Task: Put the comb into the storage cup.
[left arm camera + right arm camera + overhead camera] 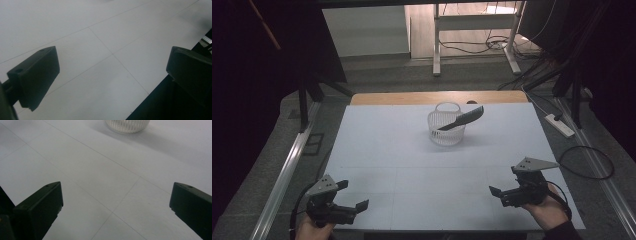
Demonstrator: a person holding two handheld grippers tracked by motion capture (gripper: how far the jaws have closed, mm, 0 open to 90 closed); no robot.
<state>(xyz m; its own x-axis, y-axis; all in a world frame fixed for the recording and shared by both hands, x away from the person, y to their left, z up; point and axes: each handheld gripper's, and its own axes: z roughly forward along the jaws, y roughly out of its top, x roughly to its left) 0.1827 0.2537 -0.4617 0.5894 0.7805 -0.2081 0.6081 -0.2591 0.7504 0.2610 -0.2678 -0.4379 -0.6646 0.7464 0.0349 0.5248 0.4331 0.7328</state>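
Left gripper (353,195) agape, matte black blocky jaws, smooth white table (412,165)

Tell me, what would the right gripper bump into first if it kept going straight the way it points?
Probably the white basket. The right gripper has open jaws, with bare table ahead and the basket at the far end, though the exact line is hard to judge.

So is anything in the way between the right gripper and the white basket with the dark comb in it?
Nothing visible: bare white table lies between the open right gripper and the white slatted plastic basket holding the dark comb.
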